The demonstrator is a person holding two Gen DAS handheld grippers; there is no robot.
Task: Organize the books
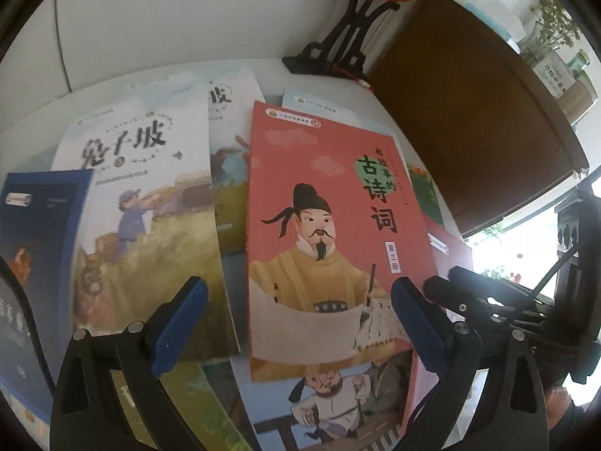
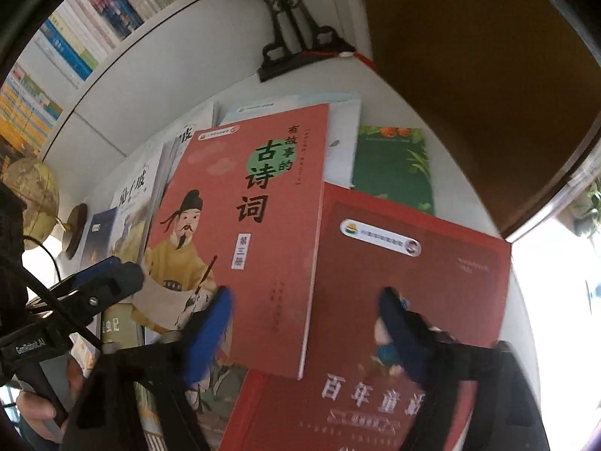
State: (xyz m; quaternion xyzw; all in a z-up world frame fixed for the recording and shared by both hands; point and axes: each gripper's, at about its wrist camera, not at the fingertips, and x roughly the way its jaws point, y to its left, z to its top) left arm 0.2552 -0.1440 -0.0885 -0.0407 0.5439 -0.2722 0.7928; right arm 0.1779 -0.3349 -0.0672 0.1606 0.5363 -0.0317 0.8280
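Several books lie overlapped on a white table (image 1: 157,75). On top is a pink poetry book (image 1: 330,225) with a man in a yellow robe. My left gripper (image 1: 300,323) hangs open over its lower half, blue pads (image 1: 188,323) well apart and nothing gripped. In the right wrist view the same pink book (image 2: 244,225) overlaps a red book (image 2: 432,270). My right gripper (image 2: 304,332) is open above the pink book's right edge and the red cover, its pads touching neither. A white book with a farmer (image 1: 150,225) and a dark blue book (image 1: 41,225) lie to the left.
A green book (image 2: 390,169) and a pale blue one (image 2: 342,131) lie further back. A black ornamental stand (image 2: 296,45) is at the table's back edge, with a brown wooden panel (image 2: 488,94) on the right. Left are a globe (image 2: 33,195) and shelved books (image 2: 75,37).
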